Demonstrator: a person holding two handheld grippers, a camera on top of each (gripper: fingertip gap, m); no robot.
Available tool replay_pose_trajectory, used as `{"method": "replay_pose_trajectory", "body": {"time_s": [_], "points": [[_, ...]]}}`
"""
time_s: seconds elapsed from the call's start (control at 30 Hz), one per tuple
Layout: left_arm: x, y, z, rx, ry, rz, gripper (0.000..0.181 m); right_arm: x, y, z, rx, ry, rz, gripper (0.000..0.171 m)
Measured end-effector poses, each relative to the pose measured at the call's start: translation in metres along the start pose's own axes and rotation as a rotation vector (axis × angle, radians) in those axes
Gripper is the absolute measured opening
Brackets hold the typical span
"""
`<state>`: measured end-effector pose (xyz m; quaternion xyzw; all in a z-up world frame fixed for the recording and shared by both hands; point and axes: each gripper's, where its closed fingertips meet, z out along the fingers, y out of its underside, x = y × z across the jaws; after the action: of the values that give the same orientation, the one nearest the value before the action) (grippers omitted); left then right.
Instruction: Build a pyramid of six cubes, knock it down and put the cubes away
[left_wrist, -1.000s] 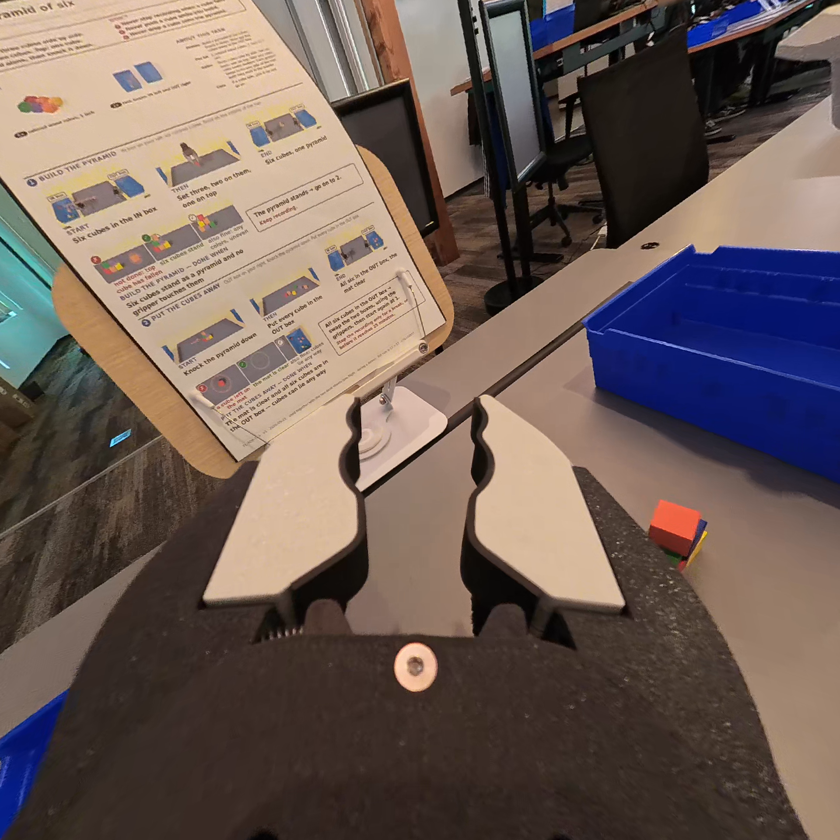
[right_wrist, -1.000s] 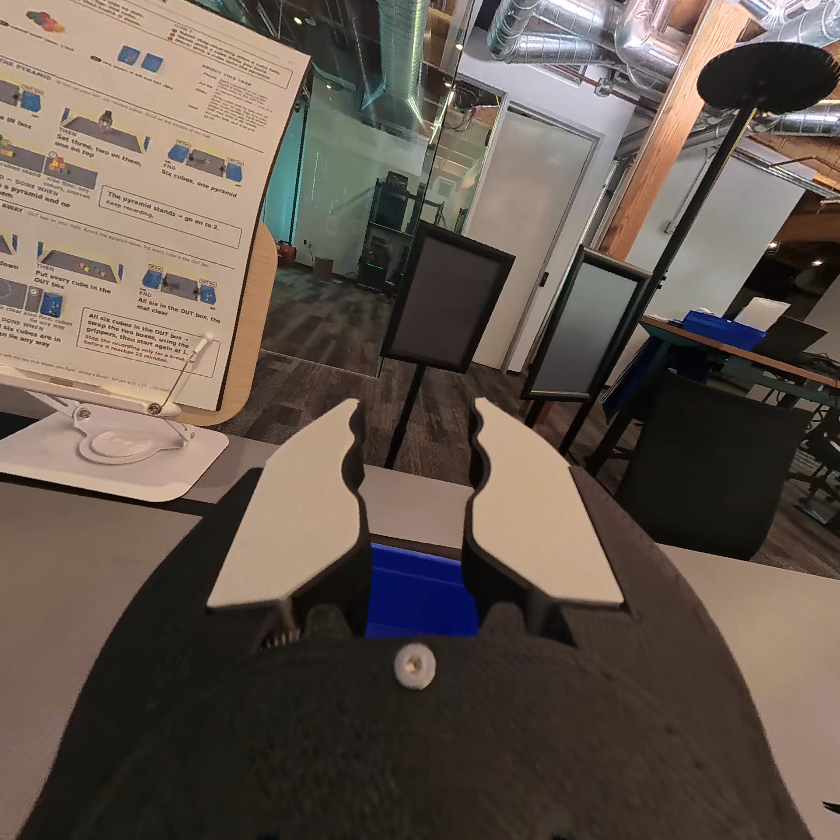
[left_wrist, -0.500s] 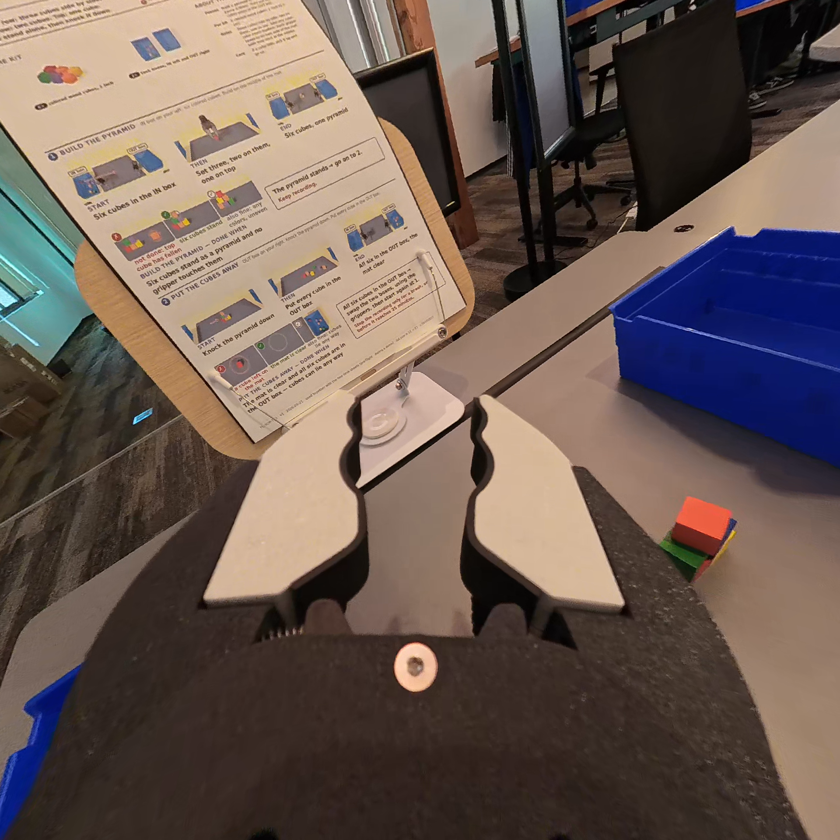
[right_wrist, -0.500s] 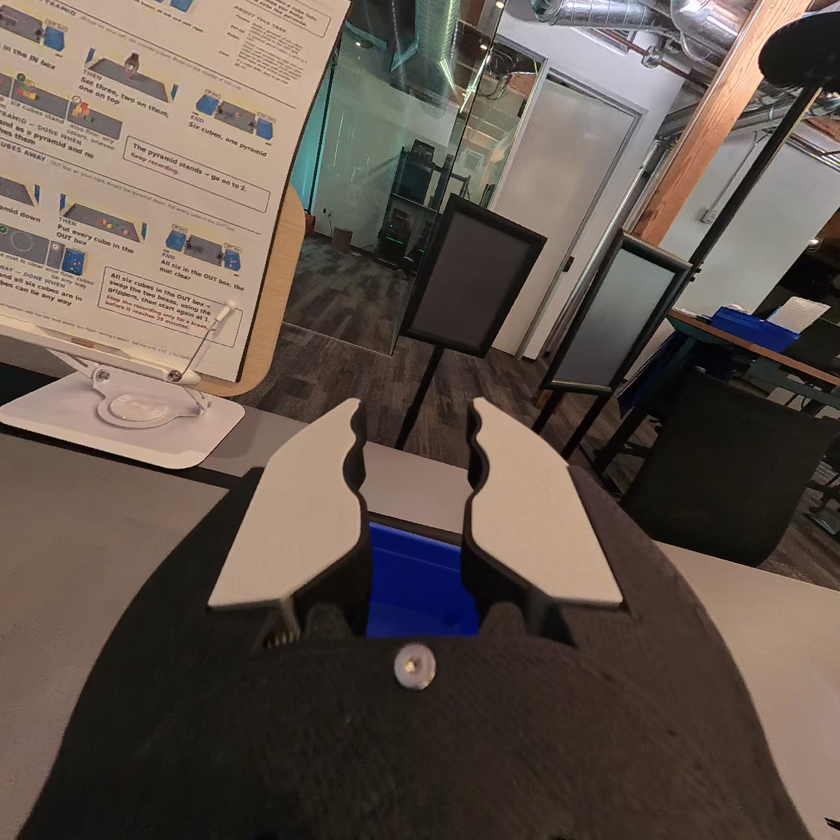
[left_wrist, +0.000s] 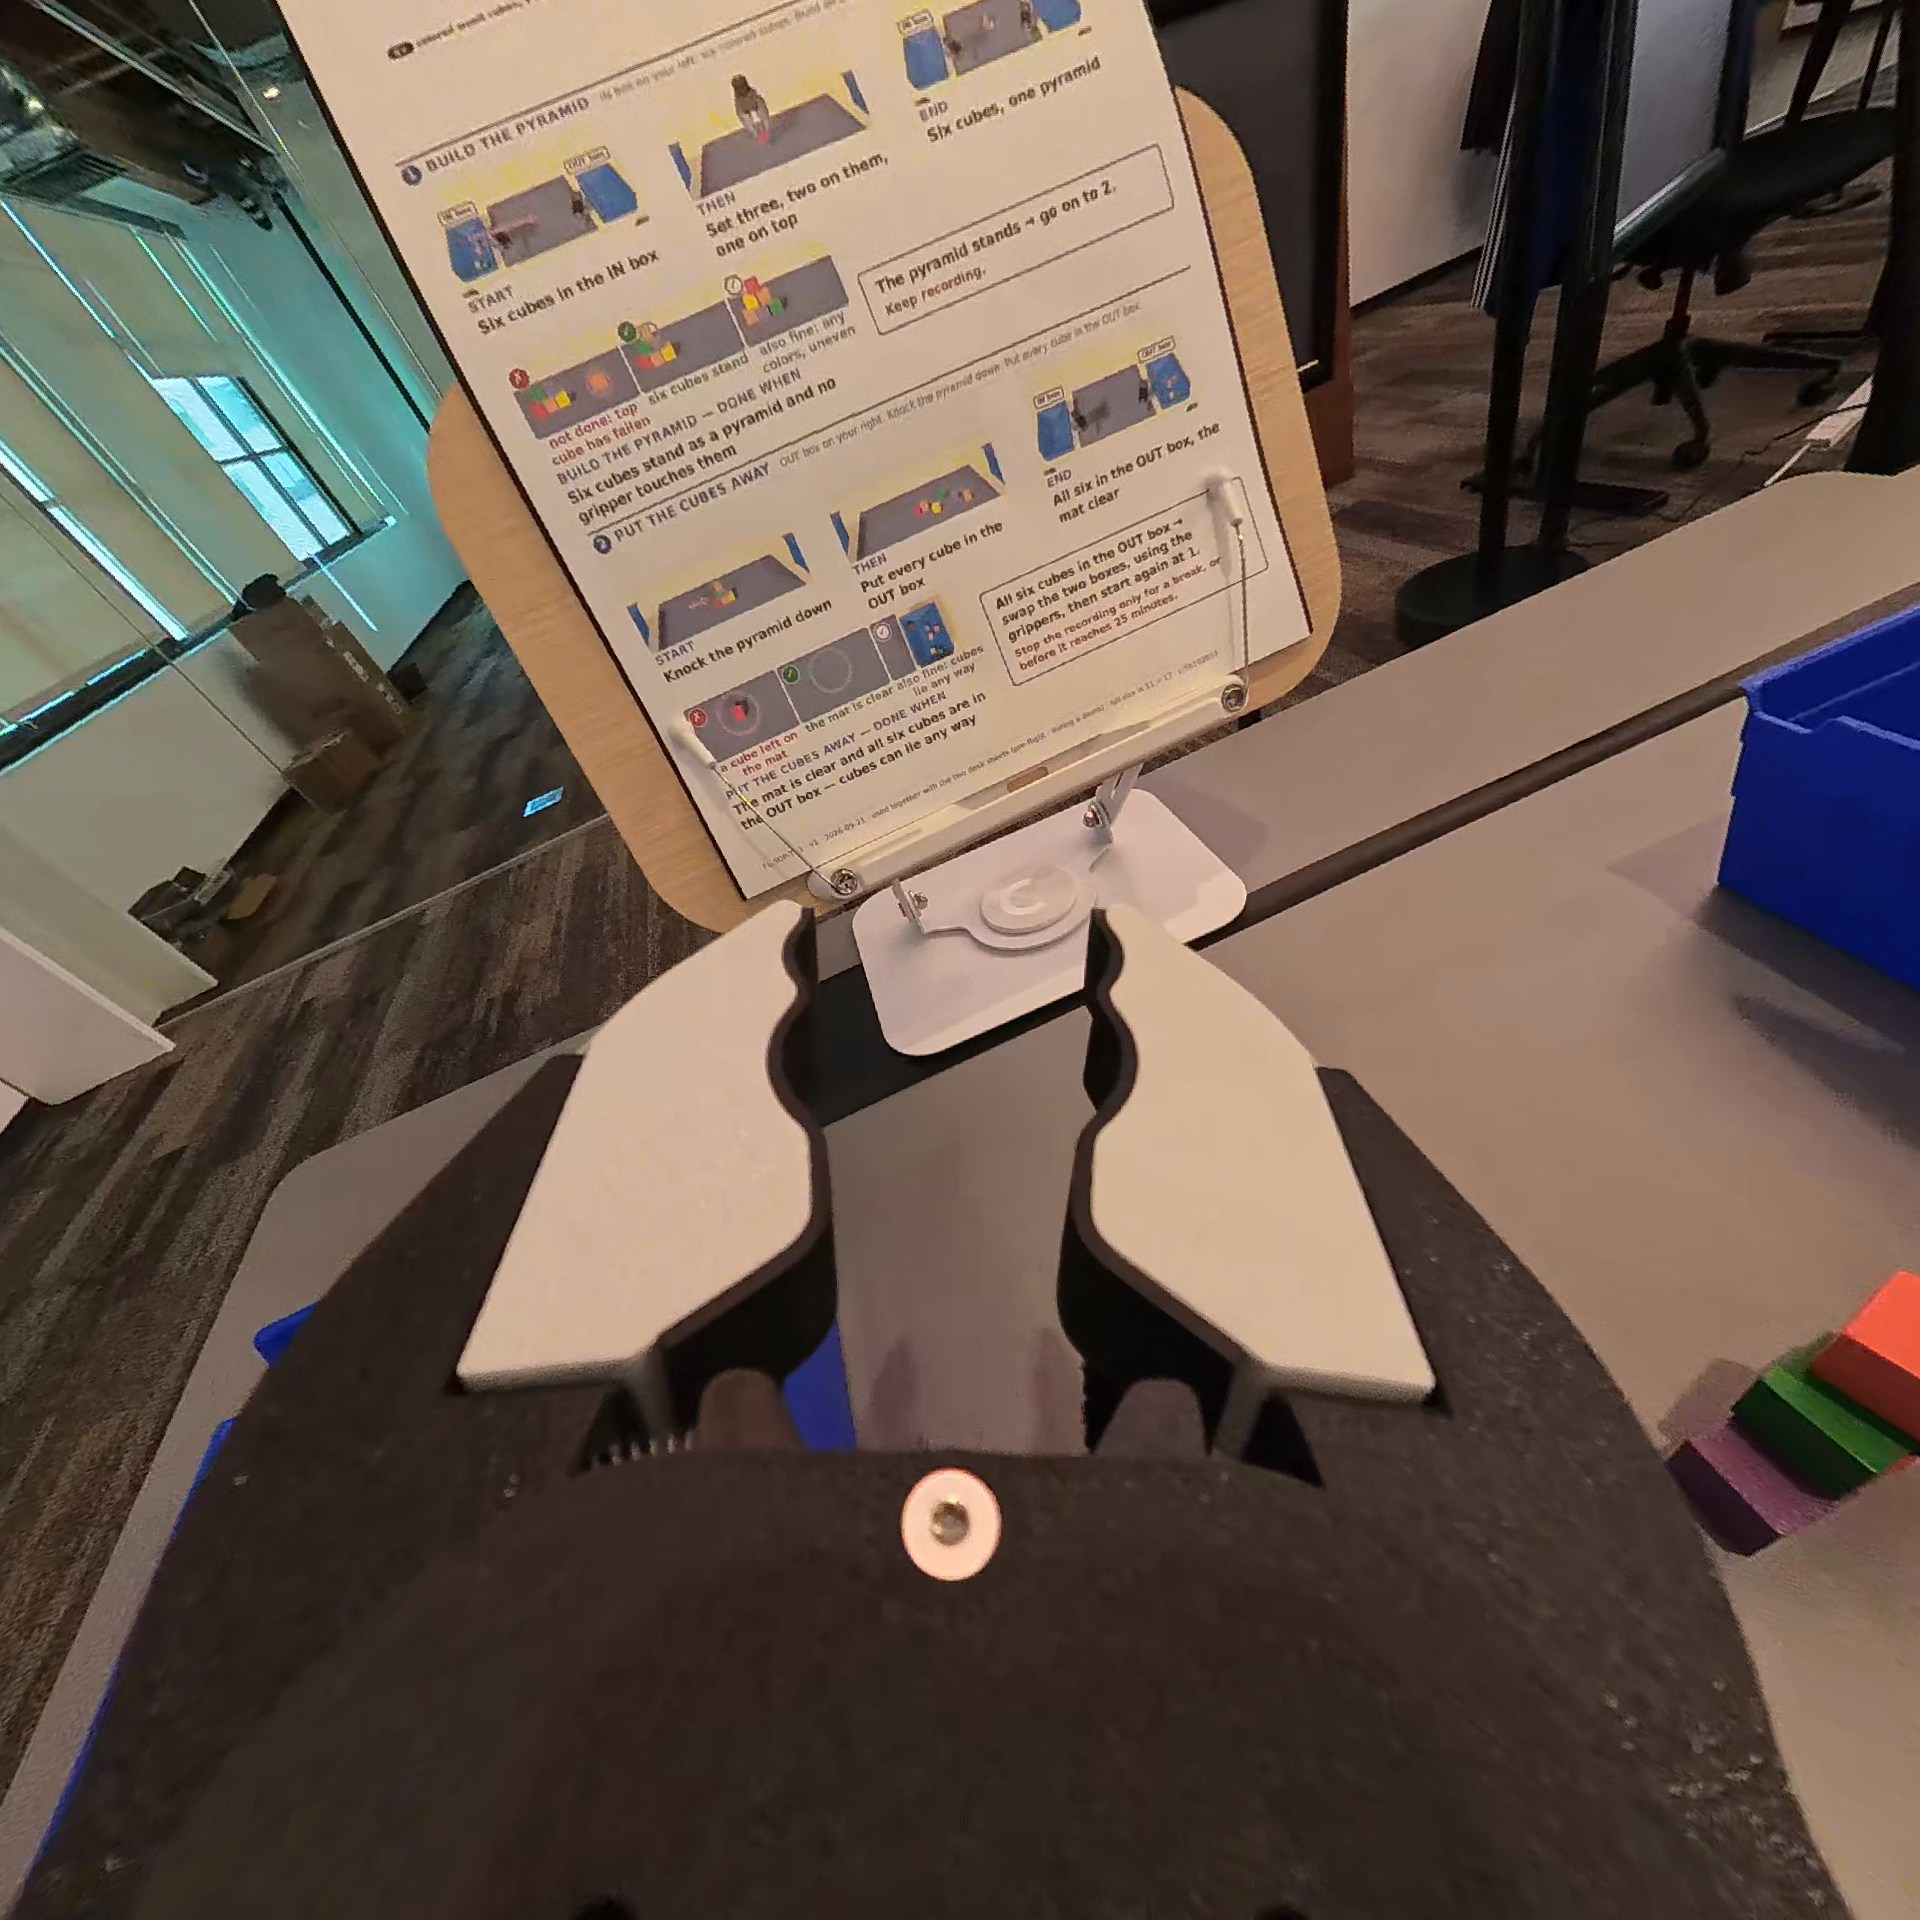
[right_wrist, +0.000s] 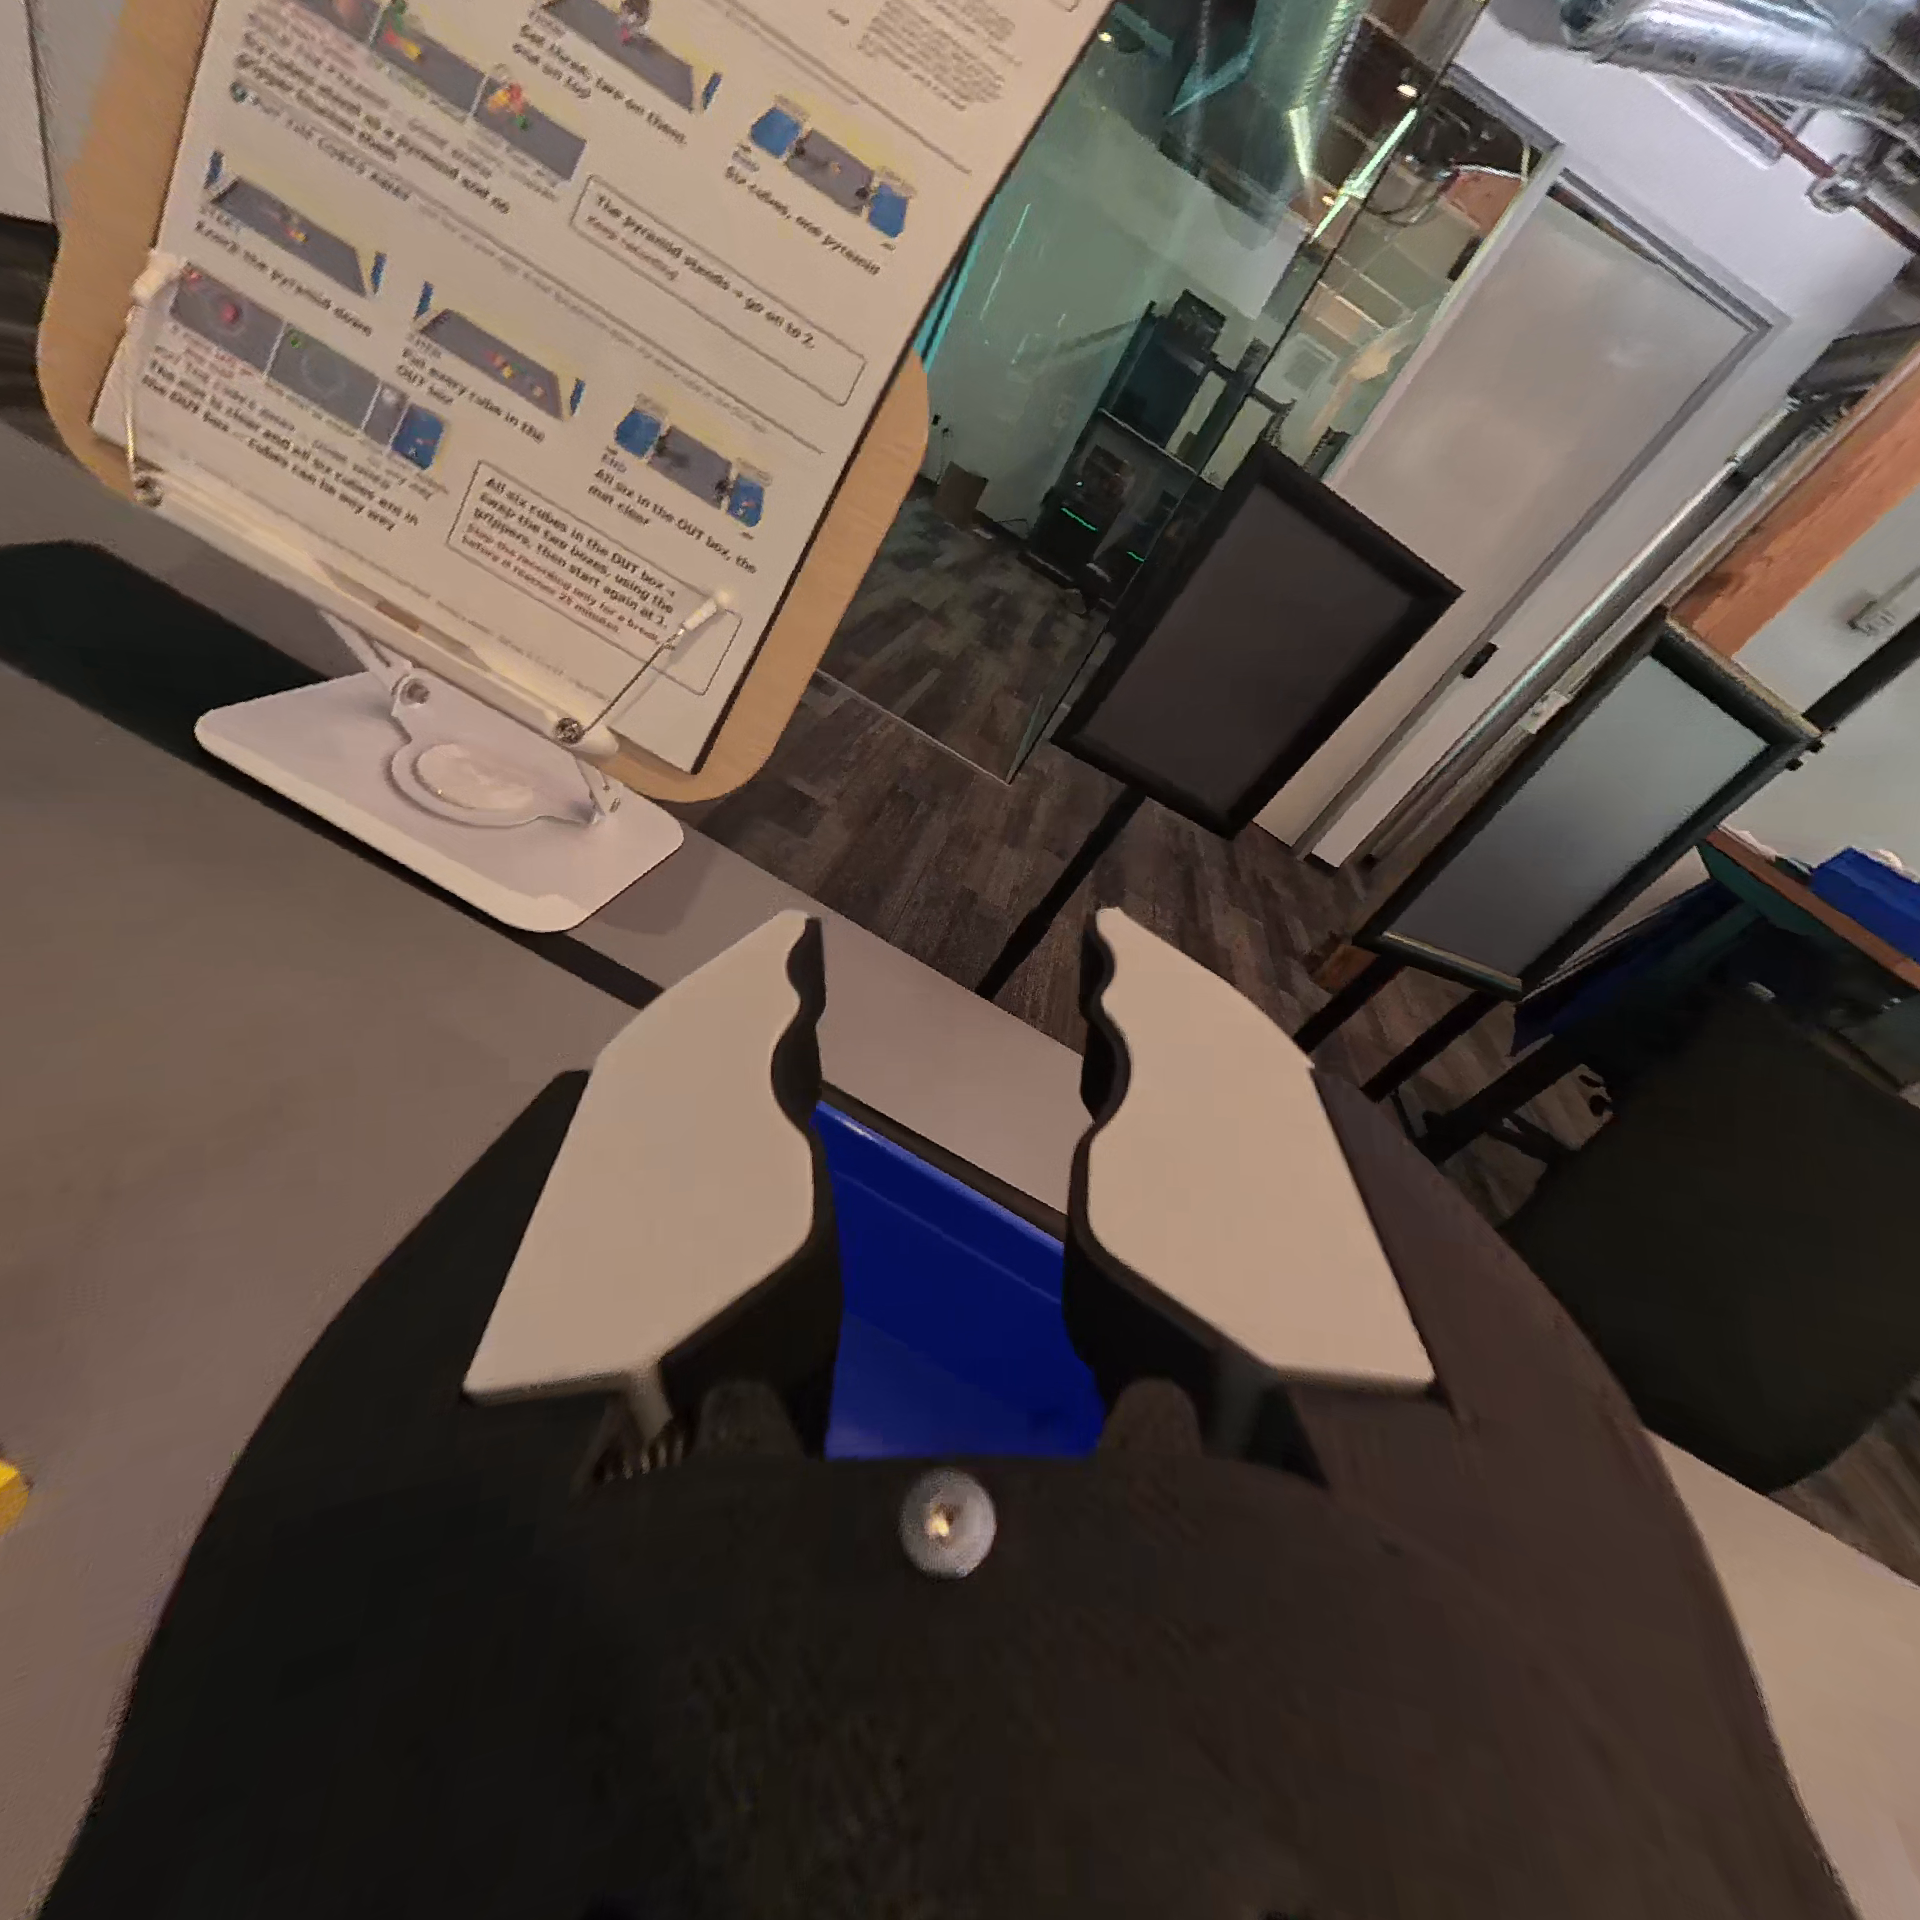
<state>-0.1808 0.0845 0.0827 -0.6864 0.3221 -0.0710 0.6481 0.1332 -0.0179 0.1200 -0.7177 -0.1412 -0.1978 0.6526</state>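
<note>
A: Cubes, count from the left wrist view: three colours show at the right edge, orange (left_wrist: 1883, 1351) on top, green (left_wrist: 1813, 1429) under it, purple (left_wrist: 1735, 1496) lowest, stepped like a stack on the grey table (left_wrist: 1558, 1039). More may lie past the frame edge; cannot tell.

B: Right wrist view gives only a yellow scrap (right_wrist: 8, 1496) at its left edge. Possibly a cube, too little to be sure.

A: Bins?

B: One blue bin (left_wrist: 1829, 790) right of the instruction board (left_wrist: 831, 416) in the left view, well apart from the stack. A second strip of blue (left_wrist: 281, 1340) shows beside the left gripper (left_wrist: 948, 935), left of the board. The right view has blue plastic (right_wrist: 935, 1299) between its own fingers, below the right gripper (right_wrist: 948, 935).

A: Tongs?

B: Both released, a wide gap between the tips, nothing held. The left one points at the board's white base (left_wrist: 1049, 935); the right one aims past the table's far edge, board to its left.
</note>
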Motion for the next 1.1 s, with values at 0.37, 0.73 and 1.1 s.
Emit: {"method": "replay_pose_trajectory", "body": {"time_s": [0.37, 0.73, 1.1], "points": [[-0.001, 0.002, 0.0, -0.021, 0.004, 0.031, 0.05, -0.111, -0.004, -0.023, 0.02, -0.584, -0.225, 0.026], [-0.016, -0.005, -0.009, 0.004, -0.013, 0.012, 0.051, -0.273, 0.089, -0.1, -0.363, -1.386, -0.668, 0.001], [-0.006, -0.002, -0.005, -0.013, 0.013, 0.041, 0.052, -0.297, 0.159, -0.108, -0.671, -1.457, -0.941, 0.001]]}}
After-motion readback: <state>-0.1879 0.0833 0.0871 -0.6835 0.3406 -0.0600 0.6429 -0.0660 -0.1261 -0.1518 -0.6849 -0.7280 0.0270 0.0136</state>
